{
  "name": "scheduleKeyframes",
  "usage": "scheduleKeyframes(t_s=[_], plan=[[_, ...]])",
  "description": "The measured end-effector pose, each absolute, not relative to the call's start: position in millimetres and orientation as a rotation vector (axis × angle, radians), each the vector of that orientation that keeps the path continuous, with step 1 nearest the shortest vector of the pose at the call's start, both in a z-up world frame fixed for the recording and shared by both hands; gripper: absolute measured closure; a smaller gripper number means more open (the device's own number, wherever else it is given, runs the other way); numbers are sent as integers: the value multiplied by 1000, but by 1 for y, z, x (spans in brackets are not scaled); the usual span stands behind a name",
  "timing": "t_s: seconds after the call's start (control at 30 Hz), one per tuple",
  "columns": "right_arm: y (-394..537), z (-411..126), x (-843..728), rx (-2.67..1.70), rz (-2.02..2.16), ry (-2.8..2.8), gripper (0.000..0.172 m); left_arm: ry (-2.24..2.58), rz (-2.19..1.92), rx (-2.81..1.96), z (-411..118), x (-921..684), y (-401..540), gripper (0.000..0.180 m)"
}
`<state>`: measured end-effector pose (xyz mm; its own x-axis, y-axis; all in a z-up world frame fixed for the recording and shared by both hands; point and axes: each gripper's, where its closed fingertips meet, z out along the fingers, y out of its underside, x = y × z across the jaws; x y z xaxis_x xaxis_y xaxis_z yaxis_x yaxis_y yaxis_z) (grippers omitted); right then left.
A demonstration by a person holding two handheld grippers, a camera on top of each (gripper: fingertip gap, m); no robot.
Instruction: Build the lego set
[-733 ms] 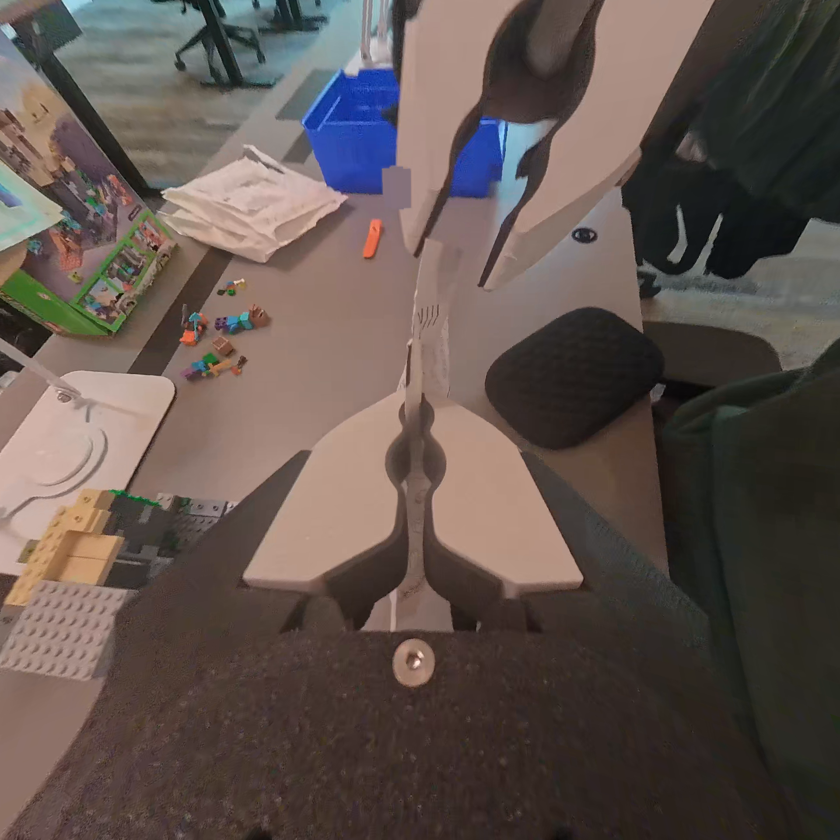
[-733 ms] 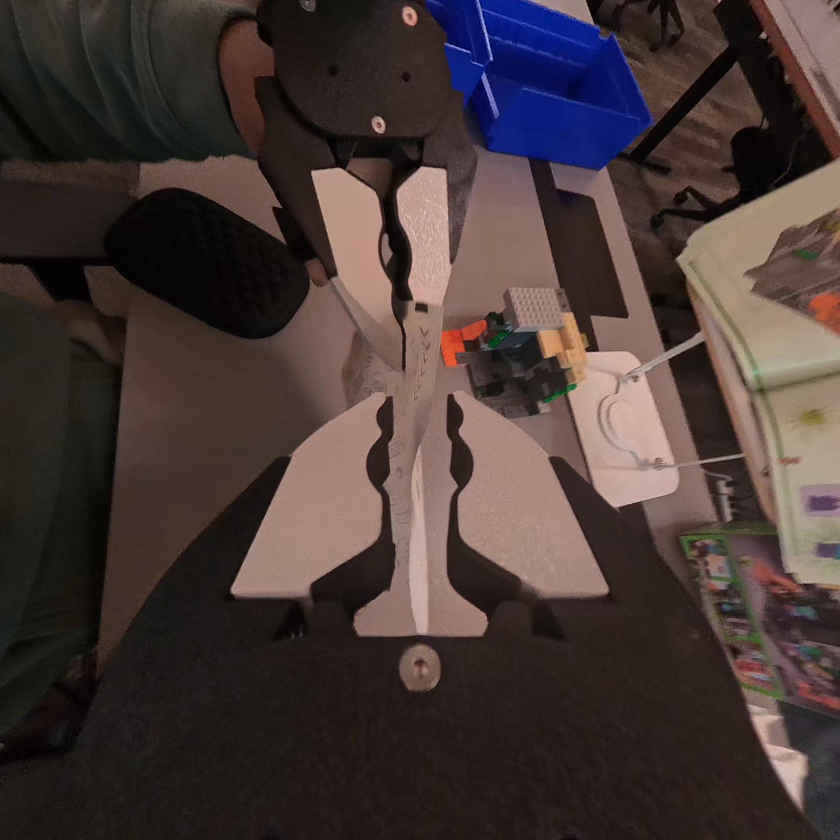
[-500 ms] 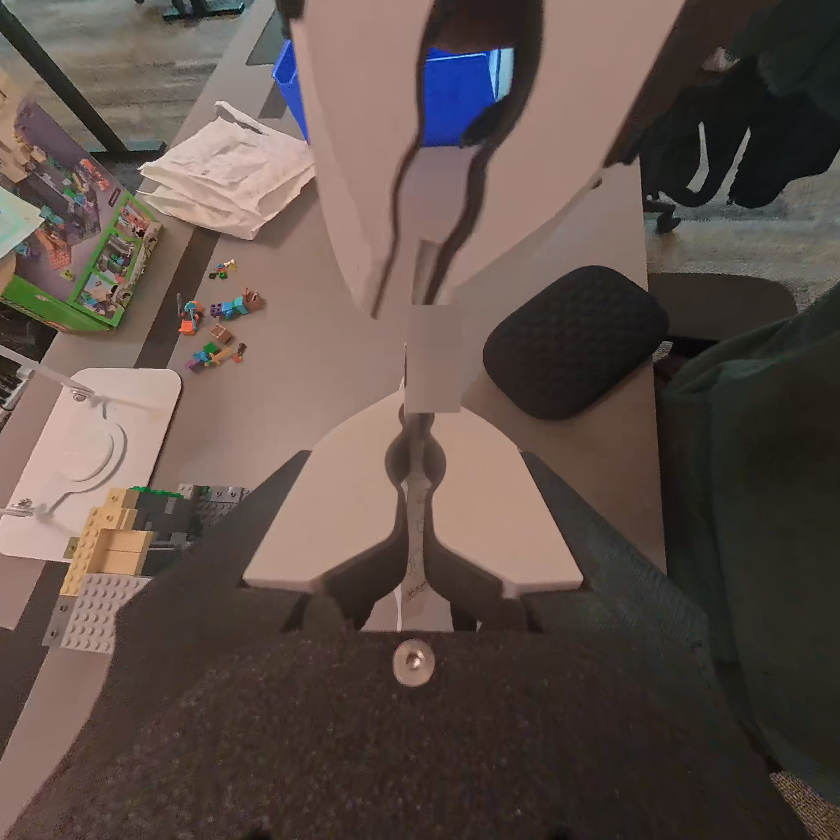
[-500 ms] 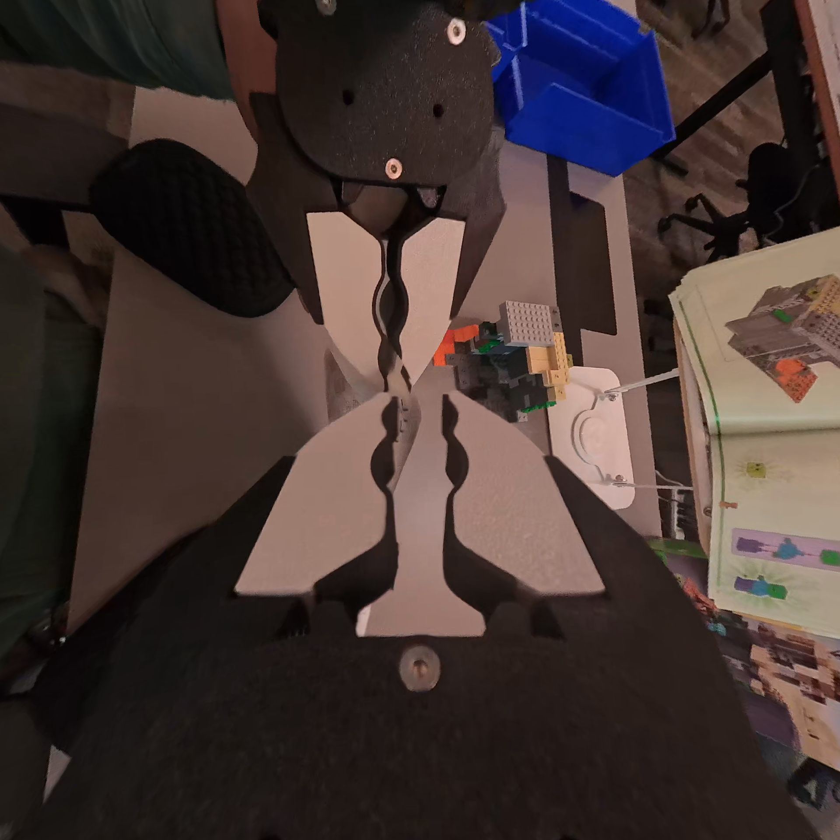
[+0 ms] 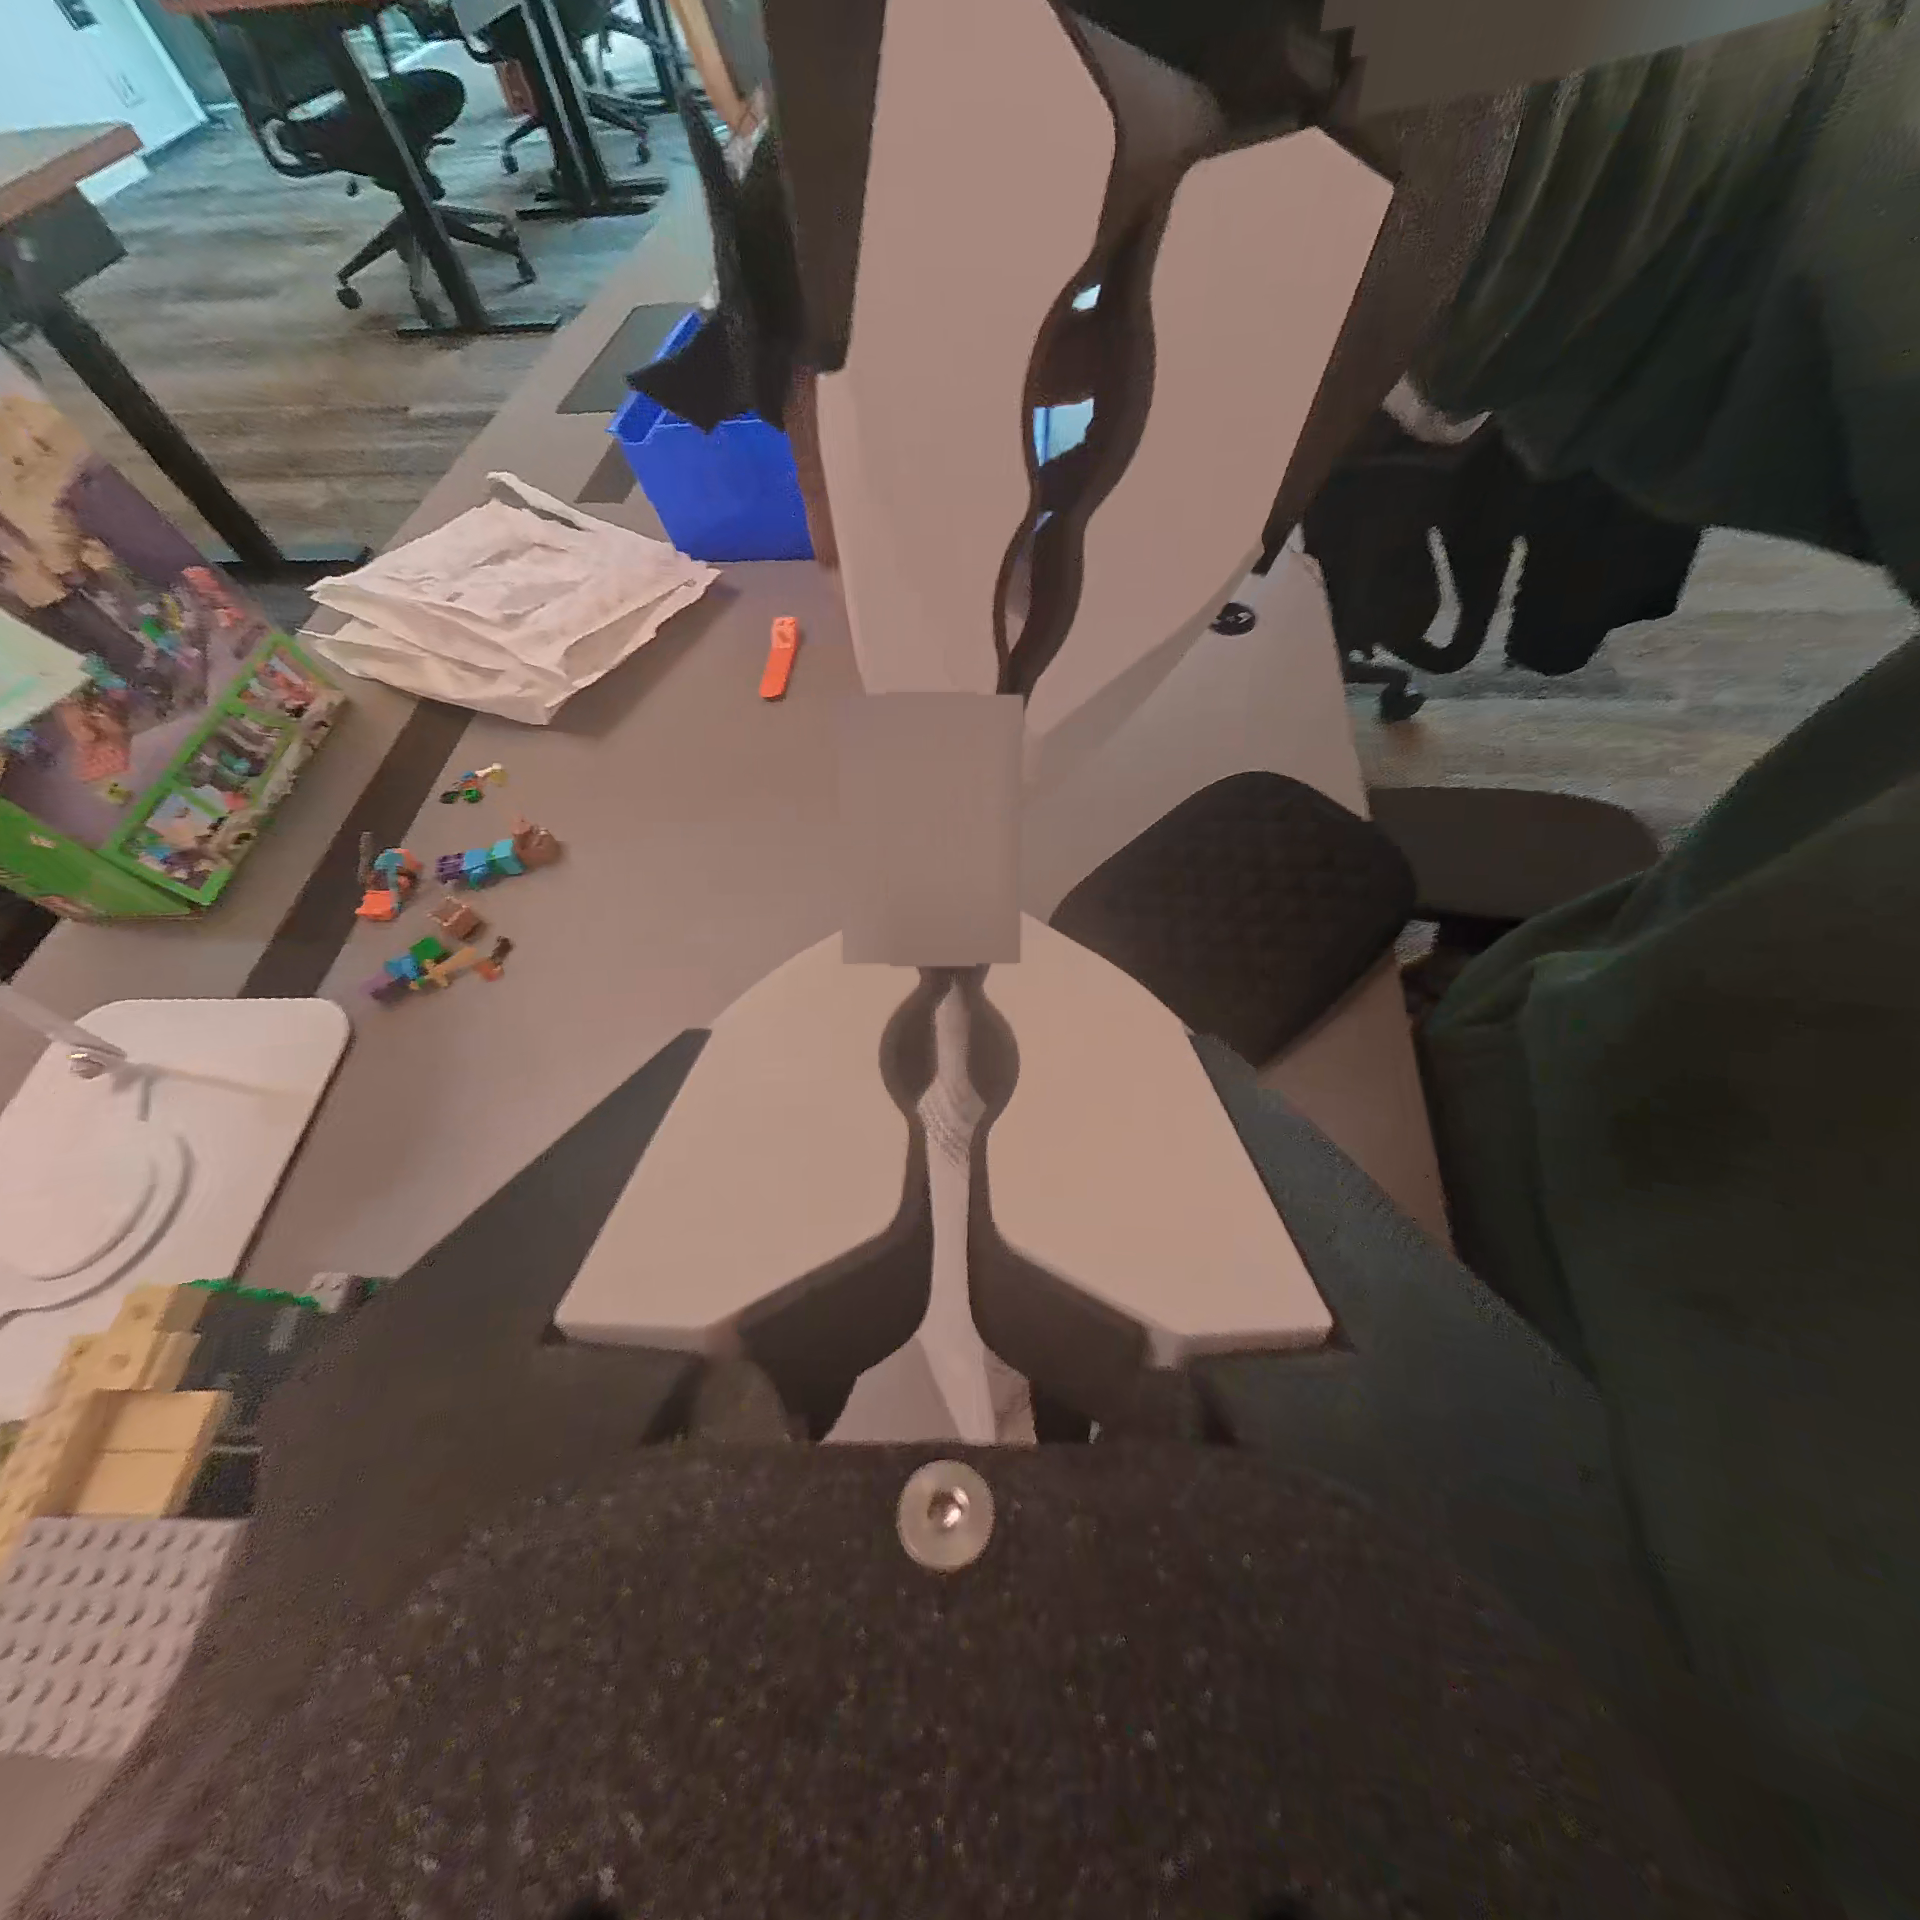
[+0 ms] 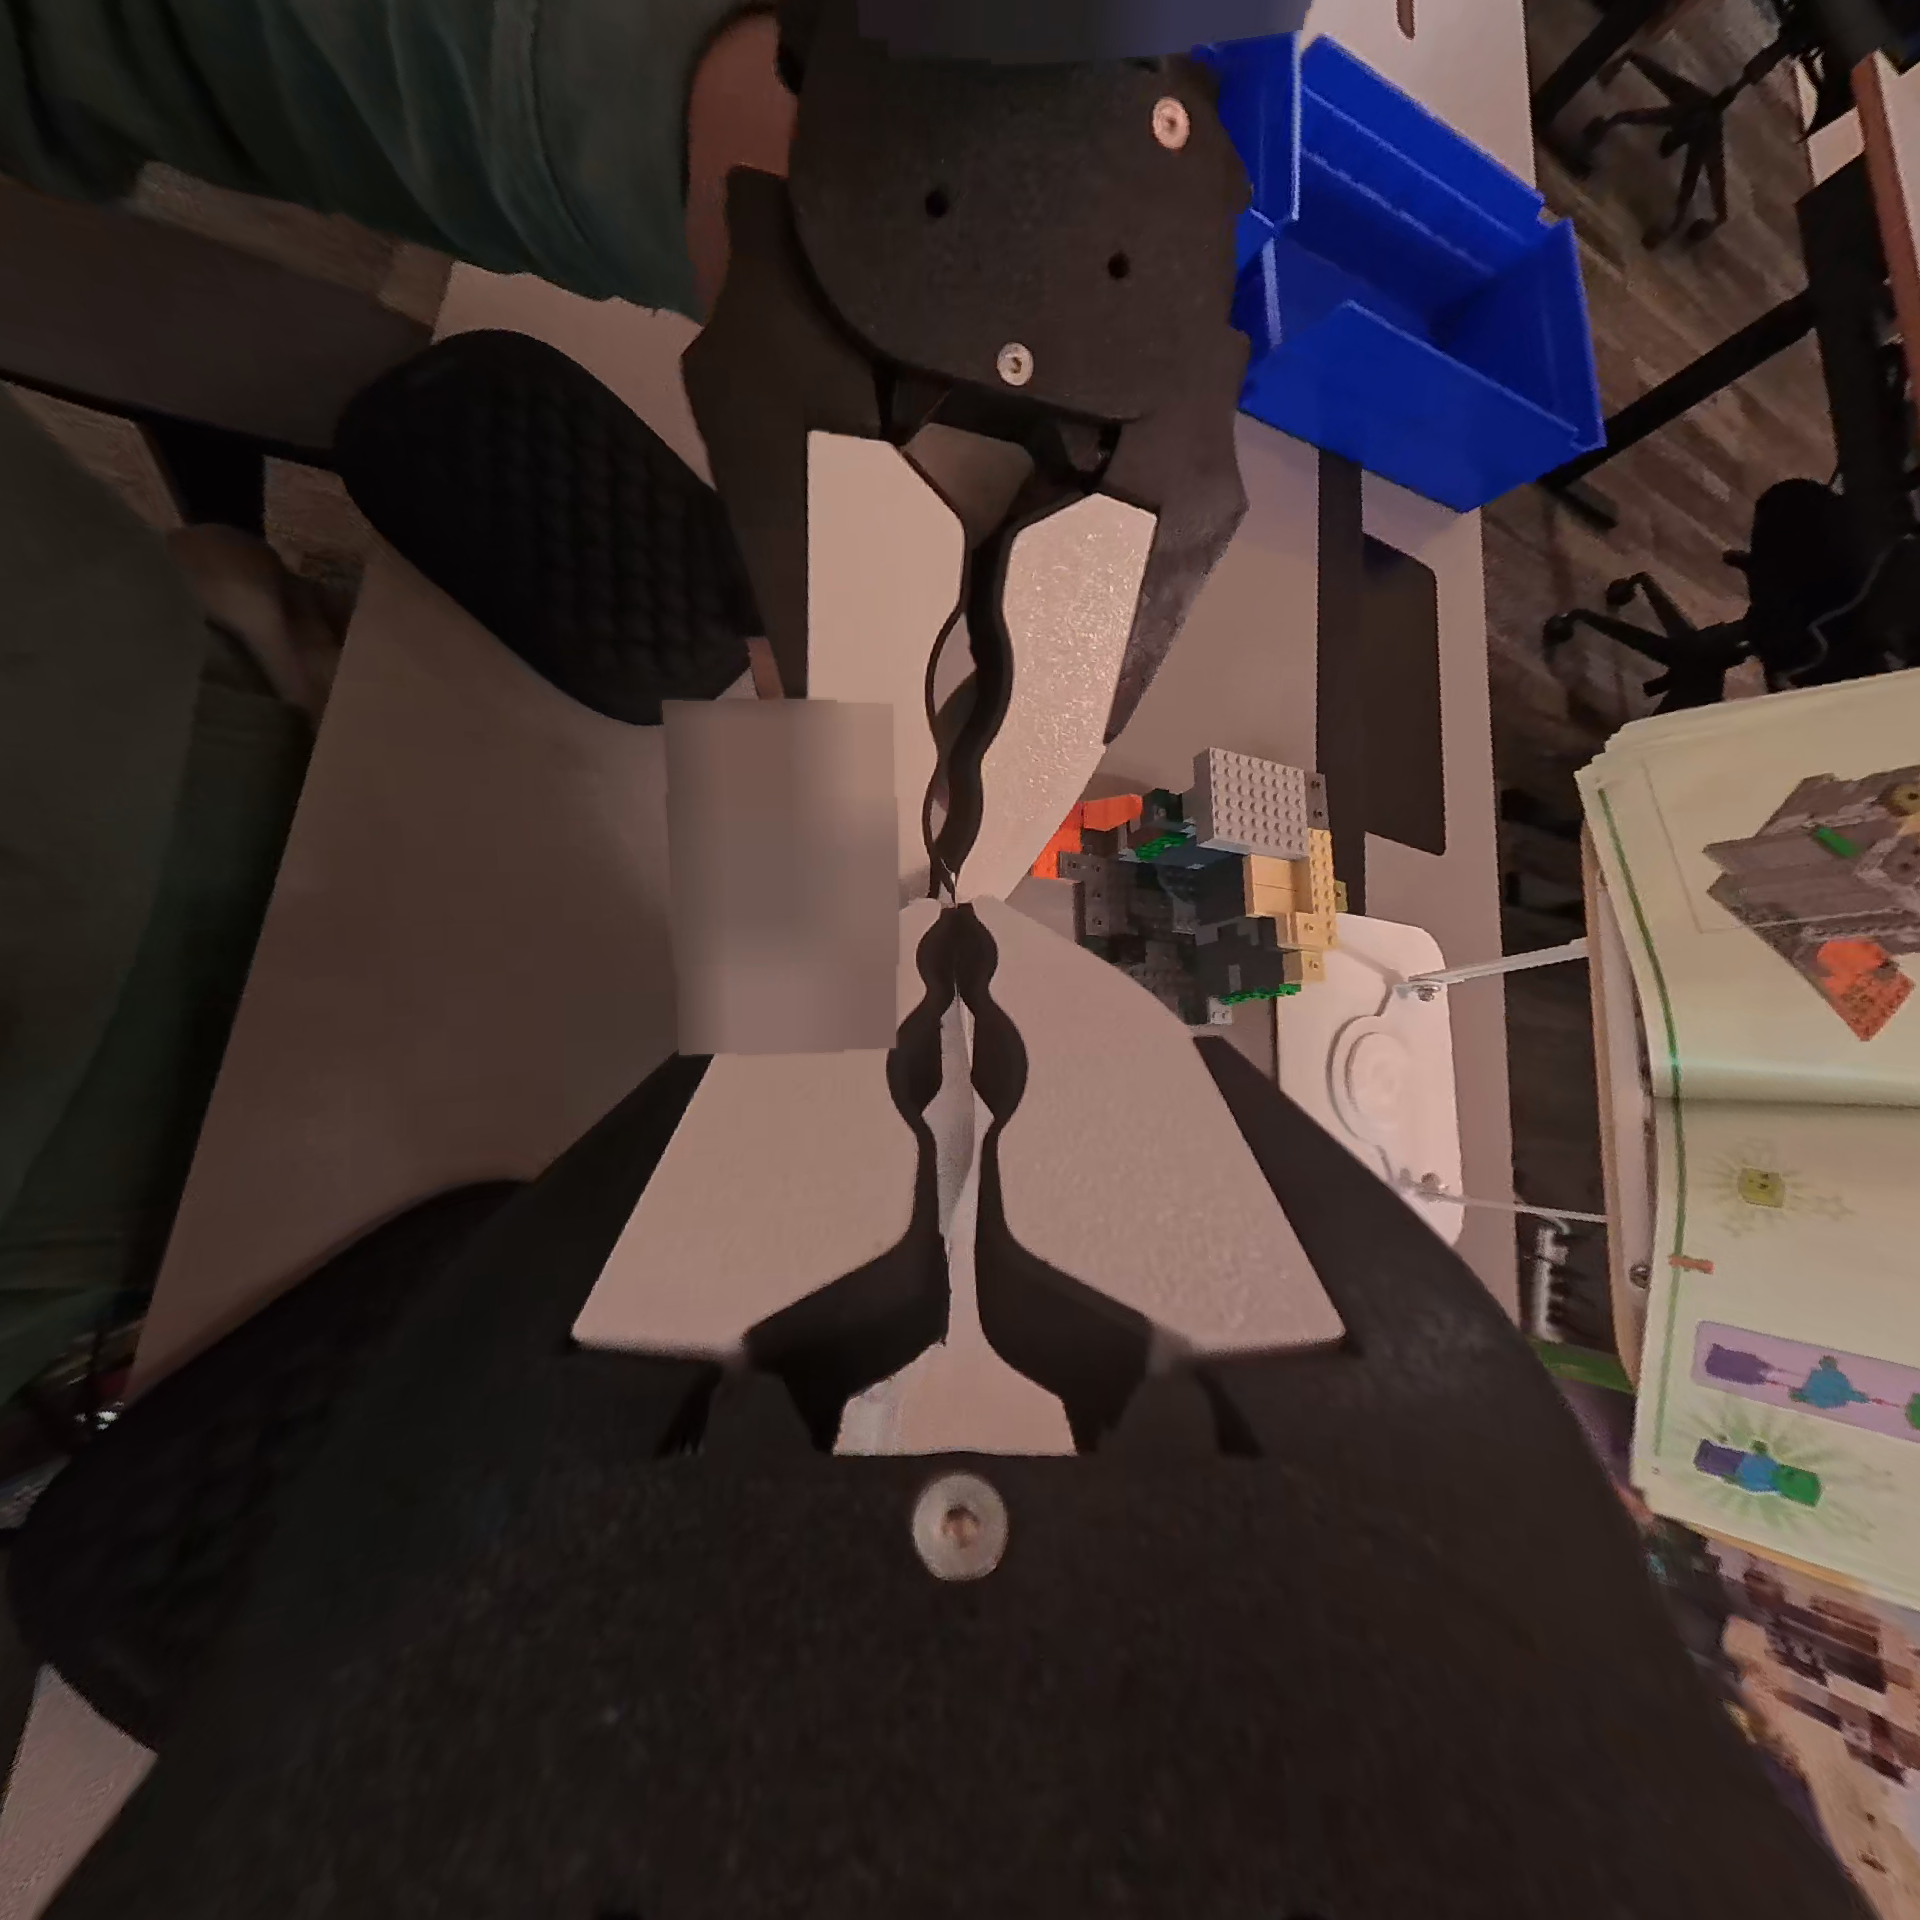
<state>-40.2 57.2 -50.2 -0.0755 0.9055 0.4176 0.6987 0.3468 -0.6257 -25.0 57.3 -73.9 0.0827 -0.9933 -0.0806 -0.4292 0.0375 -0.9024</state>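
While both grippers [image 5: 951, 977] [image 6: 961, 914] pinch the same thin white paper bag [image 5: 951, 1122] tip to tip at centre frame, I judge 1 uneven pull could tear it crooked, scattering its contents across the grey table [image 5: 644, 831].

We hold our two grippers tip to tip above the desk. Our left gripper [image 5: 951, 971] has its white fingers [image 5: 790, 1122] drawn nearly together, pinching a thin white paper bag [image 5: 951, 1117] that runs down the slot between them. Our right gripper [image 6: 958, 914] points straight back at it, fingers [image 6: 1122, 1122] likewise closed on that same bag
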Motion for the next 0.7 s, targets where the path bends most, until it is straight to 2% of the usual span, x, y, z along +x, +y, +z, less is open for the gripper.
scheduleKeyframes(t_s=[0.03, 0.3, 0.7], plan=[[56, -50, -40, -1384, 326, -1844, 172, 1464, -883, -1527, -73, -25, 57, 180], [45, -42, -42, -1035, 120, -1889, 172, 1489, -1112, -1543, -63, -31, 44, 180], [8, -52, -41, -772, -47, -1938, 172, 1634, -1286, -1550, -68, -36, 7, 179]])
